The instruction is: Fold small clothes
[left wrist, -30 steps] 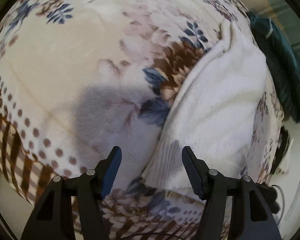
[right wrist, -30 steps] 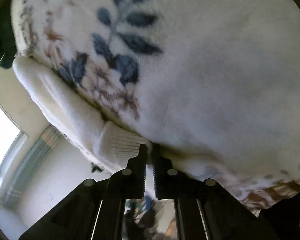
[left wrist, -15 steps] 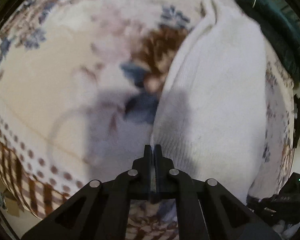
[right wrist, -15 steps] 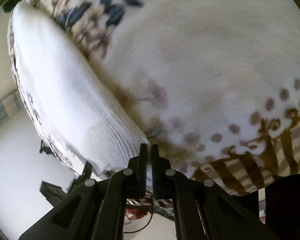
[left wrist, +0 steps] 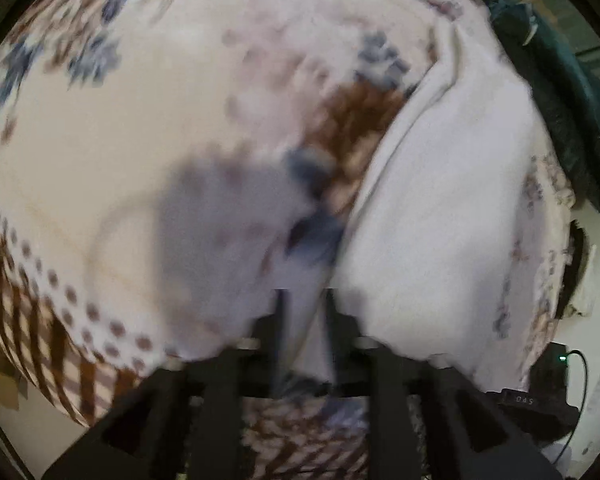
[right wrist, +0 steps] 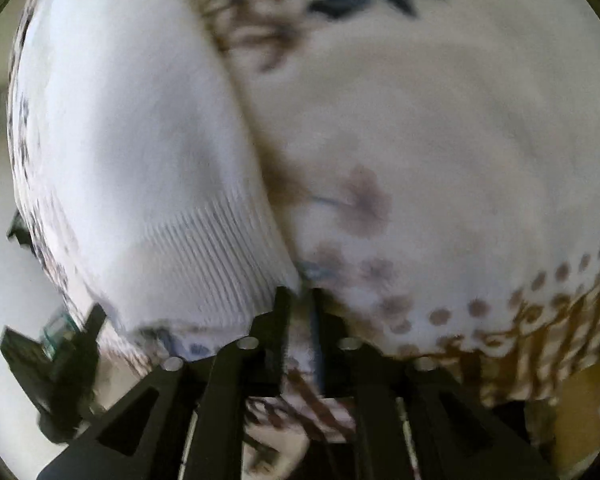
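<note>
Covering everything: floral blanket (left wrist: 140, 140) (motion-blurred).

The left gripper (left wrist: 303, 300) points steeply down. Its two black fingers (left wrist: 278, 320) stand a little apart, with a narrow gap between them, and the jaws have just been opening. No cloth is pressed between the pads; in the gap only the surface below shows. The picture is blurred, so the tips are not sharp.

The right gripper (right wrist: 299, 300) also points down, a bit less steeply. Its fingers (right wrist: 281, 312) stand close, with a small gap, and these jaws have just been opening too. Nothing is caught between them. Behind each pair of fingers the black linkage arms spread out toward the bottom edge of the view.
</note>
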